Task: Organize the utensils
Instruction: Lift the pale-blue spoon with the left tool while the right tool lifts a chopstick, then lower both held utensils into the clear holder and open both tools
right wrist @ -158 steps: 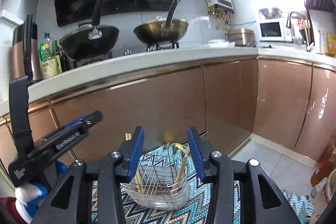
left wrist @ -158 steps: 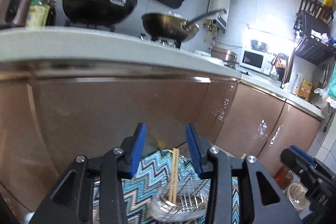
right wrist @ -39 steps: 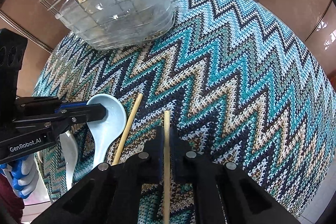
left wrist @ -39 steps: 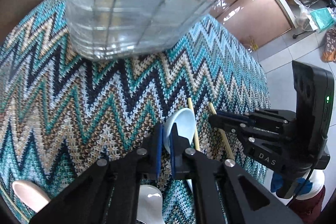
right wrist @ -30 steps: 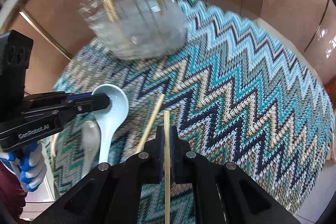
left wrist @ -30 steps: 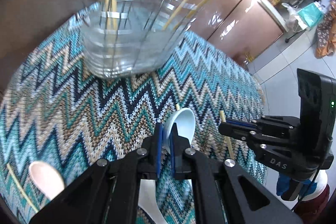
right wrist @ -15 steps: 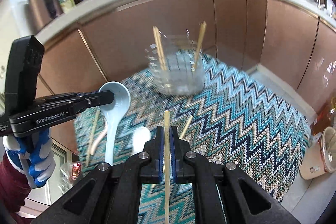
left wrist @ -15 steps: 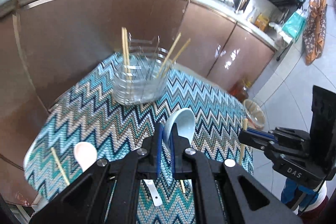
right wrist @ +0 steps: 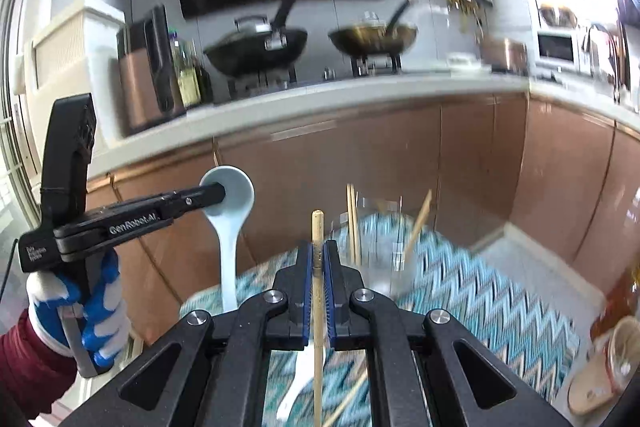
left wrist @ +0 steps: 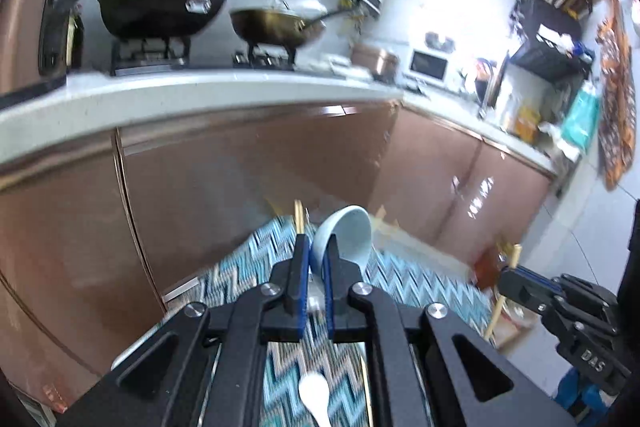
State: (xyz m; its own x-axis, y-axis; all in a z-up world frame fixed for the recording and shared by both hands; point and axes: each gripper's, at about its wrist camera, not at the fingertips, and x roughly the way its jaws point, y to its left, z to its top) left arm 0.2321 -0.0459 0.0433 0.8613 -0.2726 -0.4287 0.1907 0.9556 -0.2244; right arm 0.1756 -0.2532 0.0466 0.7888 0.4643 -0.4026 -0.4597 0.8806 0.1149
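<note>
The left hand-held gripper (left wrist: pixel 316 263) is clamping a pale blue spoon (left wrist: pixel 344 237); the right hand-held gripper (right wrist: pixel 319 263) is pinching a chopstick (right wrist: pixel 317 227); both are hanging above the desk (right wrist: pixel 500 307); the holder (right wrist: pixel 384 259) is carrying a few chopsticks; a white spoon (left wrist: pixel 315 393) is waiting.

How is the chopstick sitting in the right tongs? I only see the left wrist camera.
Observer: The right tongs are shut on the wooden chopstick, which runs up between the pads with its tip poking above them.
Operator: And the spoon's handle, below my left tongs?
Observer: The left tongs pinch the pale blue spoon at its bowl; the handle hangs straight down, free.
Operator: Where's the holder?
Observer: The clear utensil holder stands on the zigzag cloth, to the right of the held chopstick in this view, with other chopsticks in it.
</note>
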